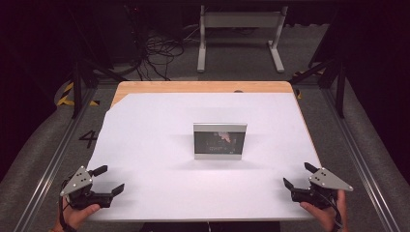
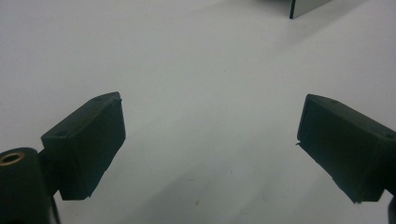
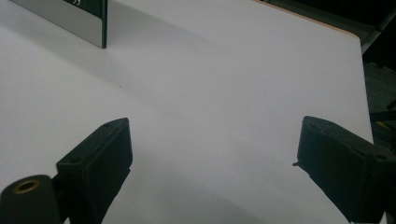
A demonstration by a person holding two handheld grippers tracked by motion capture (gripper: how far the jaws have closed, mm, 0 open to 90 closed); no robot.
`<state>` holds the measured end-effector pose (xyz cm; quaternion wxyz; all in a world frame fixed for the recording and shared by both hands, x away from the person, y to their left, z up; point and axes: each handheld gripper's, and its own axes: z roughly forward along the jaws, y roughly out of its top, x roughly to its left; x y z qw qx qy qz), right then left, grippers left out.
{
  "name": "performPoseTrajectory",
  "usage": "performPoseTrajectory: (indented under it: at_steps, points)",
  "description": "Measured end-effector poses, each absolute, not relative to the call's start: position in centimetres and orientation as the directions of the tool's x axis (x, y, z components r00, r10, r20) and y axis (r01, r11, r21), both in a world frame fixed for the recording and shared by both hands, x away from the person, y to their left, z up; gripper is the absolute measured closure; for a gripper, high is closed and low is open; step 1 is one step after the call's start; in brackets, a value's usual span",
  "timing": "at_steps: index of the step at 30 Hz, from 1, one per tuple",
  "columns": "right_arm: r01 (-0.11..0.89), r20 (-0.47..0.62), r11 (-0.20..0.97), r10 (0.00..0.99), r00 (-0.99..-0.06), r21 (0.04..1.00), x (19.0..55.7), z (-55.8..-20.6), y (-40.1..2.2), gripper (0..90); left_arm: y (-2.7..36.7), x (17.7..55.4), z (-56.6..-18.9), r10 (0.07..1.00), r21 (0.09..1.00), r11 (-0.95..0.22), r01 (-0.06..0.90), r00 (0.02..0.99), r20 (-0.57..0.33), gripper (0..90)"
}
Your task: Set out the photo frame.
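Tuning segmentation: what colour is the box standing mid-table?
Silver-grey border around a dark front panel on the box, best seen in the high view.

two hands hold grippers low at the table's near corners: left gripper [image 1: 109, 180] at the near left, right gripper [image 1: 298, 176] at the near right, jaws spread wide, gripping nothing.

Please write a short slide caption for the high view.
Two open grippers, left gripper and right gripper, rest apart from a boxed item on the white table.
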<state>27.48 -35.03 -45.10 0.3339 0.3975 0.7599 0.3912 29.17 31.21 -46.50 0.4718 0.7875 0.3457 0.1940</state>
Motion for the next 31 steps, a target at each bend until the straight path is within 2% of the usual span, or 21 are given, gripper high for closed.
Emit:
performPoseTrajectory:
  at_steps: [31]
  points:
    - [0.351, -0.216, 0.407, 0.855, -0.472, 0.843, 27.74, -45.34, -34.28, 10.8, 30.59, 29.29, -46.37, 0.735, 0.857, -0.369, 0.359, 0.677, 0.033, 8.4]
